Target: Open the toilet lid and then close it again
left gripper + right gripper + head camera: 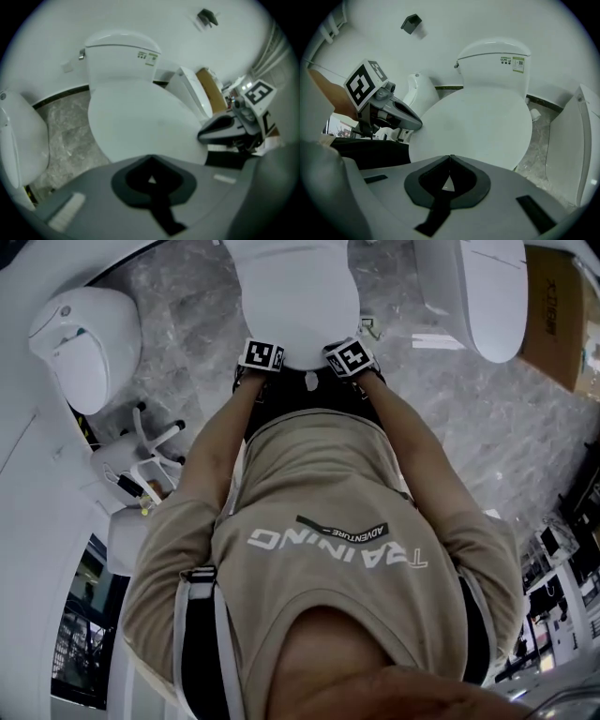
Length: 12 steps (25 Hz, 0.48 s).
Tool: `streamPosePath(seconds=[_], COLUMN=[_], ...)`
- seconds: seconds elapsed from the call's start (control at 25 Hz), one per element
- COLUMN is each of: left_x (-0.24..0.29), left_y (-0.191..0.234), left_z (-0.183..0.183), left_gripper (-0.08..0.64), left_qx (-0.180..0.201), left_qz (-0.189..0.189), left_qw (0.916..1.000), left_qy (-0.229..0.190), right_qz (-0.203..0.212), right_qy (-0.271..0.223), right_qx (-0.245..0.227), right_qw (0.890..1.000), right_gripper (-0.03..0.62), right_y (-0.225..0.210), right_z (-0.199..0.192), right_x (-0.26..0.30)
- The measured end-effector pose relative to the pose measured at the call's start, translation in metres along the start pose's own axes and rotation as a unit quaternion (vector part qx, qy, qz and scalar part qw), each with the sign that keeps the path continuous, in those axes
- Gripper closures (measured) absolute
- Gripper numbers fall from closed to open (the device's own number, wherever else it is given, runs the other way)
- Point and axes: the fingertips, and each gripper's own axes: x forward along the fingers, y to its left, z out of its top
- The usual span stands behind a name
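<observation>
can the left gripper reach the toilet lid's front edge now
Probably yes: the left gripper hangs right over the closed lid near its front edge, nothing between, though its jaws are shut.

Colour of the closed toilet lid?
Plain white, no pattern: the smooth oval toilet lid shows best in the right gripper view.

The toilet lid point(295, 306) is plain glossy white. So is the tank point(122, 56), which carries a small green-and-white sticker point(150, 59). The floor point(450, 418) is grey marble with paler veining, and a black skirting strip point(61, 96) edges it under the white wall point(140, 18). The left gripper point(150, 158) and the right gripper point(450, 157) are grey with black recesses. The marker cube point(262, 355) on each shows black-and-white squares. The person's shirt point(328, 521) is beige with white lettering and a black label. The cardboard box point(558, 315) is brown.
</observation>
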Motion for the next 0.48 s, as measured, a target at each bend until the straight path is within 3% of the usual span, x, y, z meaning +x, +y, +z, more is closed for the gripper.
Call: streamPosePath(seconds=[0.12, 0.28, 0.48], left_x=[0.01, 0.023, 0.037], left_y=[0.002, 0.005, 0.008], left_z=[-0.006, -0.015, -0.025], left_gripper=[0.555, 0.555, 0.555], left_qx=[0.01, -0.009, -0.032], left_qz=[0.006, -0.004, -0.02], left_qw=[0.9999, 0.9997, 0.9987], left_qy=[0.011, 0.023, 0.033], right_qz=[-0.003, -0.001, 0.048], right_qy=[0.006, 0.017, 0.034], right_qx=[0.01, 0.011, 0.042], right_qw=[1.0, 1.0, 0.997], right_gripper=[0.578, 0.578, 0.578], right_y=[-0.002, -0.004, -0.009], right_z=[-0.007, -0.019, -0.031], right_x=[0.009, 0.022, 0.037])
